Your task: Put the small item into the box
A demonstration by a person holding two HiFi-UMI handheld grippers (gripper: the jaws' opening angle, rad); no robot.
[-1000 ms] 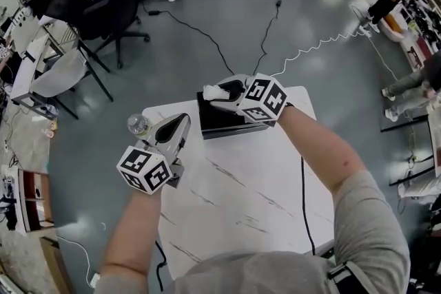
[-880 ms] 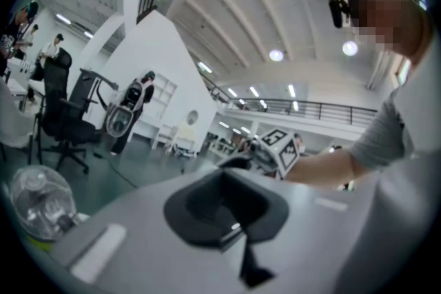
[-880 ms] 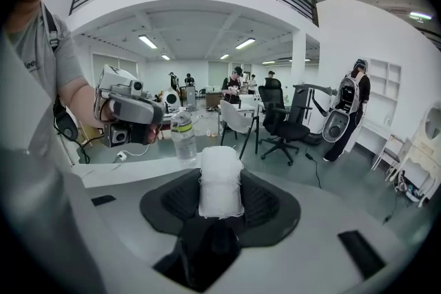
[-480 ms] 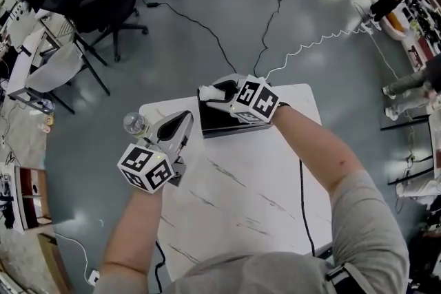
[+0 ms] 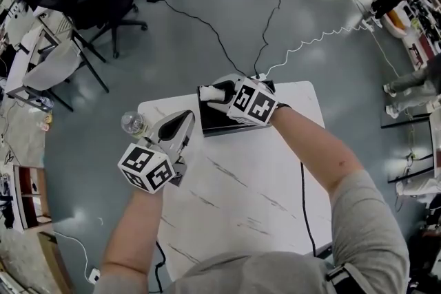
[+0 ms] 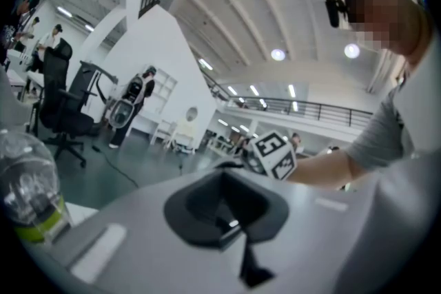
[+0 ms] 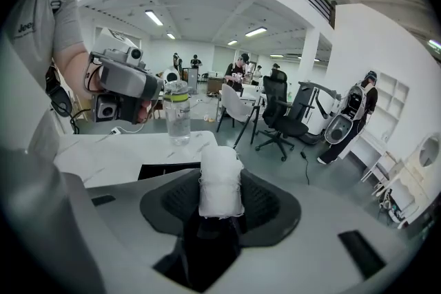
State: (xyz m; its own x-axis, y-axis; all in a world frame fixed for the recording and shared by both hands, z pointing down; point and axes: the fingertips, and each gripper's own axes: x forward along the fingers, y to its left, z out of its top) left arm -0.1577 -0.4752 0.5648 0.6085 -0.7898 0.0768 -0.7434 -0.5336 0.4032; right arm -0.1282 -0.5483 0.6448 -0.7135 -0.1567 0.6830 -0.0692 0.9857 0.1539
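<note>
The small item (image 5: 209,90) is a white wrapped roll, and my right gripper (image 5: 219,94) is shut on it. It hangs over the far left part of the black box (image 5: 215,122), which lies at the far edge of the white marble table (image 5: 262,196). In the right gripper view the roll (image 7: 219,182) stands upright between the dark pads, with the box (image 7: 167,170) just below and beyond it. My left gripper (image 5: 180,126) hovers over the table's left side, shut and holding nothing. In the left gripper view its pads (image 6: 227,206) meet with nothing between them.
A clear water bottle (image 5: 133,123) with a green label stands at the table's far left corner, close to my left gripper; it also shows as the bottle (image 7: 176,112) in the right gripper view. A black cable (image 5: 302,196) runs along the table's right side. Office chairs (image 5: 89,7) stand on the floor beyond.
My right gripper has drifted a little to the left over the box, still holding the white roll. The left gripper has stayed in place.
</note>
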